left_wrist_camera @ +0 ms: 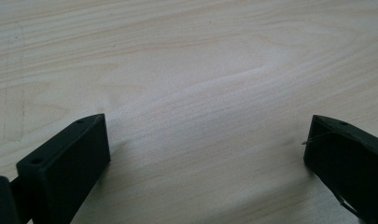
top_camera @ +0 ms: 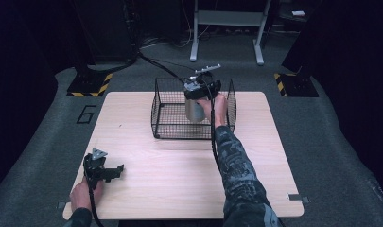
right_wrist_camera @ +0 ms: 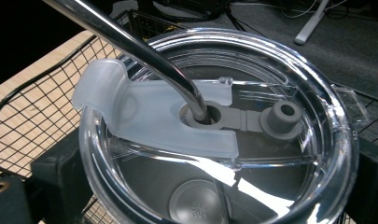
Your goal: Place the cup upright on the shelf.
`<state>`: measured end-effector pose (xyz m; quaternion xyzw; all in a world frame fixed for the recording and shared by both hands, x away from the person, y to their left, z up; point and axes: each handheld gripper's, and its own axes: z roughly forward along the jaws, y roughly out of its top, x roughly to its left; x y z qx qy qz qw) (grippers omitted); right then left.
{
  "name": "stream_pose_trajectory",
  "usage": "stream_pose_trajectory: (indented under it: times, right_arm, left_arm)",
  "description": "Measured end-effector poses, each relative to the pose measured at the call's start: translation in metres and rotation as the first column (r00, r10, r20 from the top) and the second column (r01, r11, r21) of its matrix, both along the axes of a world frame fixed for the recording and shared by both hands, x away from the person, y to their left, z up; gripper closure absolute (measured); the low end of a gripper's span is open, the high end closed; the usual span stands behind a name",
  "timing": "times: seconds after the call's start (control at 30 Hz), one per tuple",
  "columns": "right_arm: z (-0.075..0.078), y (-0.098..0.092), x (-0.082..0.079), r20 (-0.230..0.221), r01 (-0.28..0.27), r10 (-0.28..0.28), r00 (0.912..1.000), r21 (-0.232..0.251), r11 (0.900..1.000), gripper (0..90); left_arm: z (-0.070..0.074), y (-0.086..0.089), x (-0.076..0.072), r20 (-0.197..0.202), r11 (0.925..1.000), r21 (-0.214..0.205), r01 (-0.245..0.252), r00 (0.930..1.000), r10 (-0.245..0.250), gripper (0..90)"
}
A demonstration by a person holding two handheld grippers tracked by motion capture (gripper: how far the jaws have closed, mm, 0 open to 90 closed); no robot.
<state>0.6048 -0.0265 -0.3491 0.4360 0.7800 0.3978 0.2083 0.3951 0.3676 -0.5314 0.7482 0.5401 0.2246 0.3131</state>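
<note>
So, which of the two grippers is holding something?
The right gripper: its jaws clamp a tumbler with clear lid and metal straw, over the wire basket. The left gripper rests open on the table.

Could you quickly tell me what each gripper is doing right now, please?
Left gripper: open, empty, resting on the table.
Right gripper: shut on the tumbler, over the wire basket.

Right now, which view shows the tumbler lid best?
Right gripper view: the clear lid and metal straw show close up. High view shows the tumbler small in the wire basket. Left gripper view shows table.
</note>
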Motion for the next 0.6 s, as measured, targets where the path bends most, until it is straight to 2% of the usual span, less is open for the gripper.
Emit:
stream_pose_trajectory:
  times: [0.37,0.47,0.6]
  right_arm:
    - [-0.018,0.001,0.008,-0.024,0.017,-0.018,0.9996,-0.016,0.9997,3.6]
    - [-0.023,0.001,0.010,-0.037,0.022,-0.022,0.9991,-0.016,0.9996,3.6]
    - [-0.031,0.001,0.012,-0.043,0.019,-0.020,0.9989,-0.015,0.9997,3.6]
  left_arm:
    - [0.000,0.000,0.000,0.004,1.0000,0.002,0.002,1.0000,-0.002,0.1]
    - [-0.001,-0.001,0.001,0.017,0.9999,-0.011,-0.009,0.9998,0.010,0.1]
    - [-0.001,0.000,0.001,0.018,1.0000,-0.002,-0.004,0.9998,0.004,0.1]
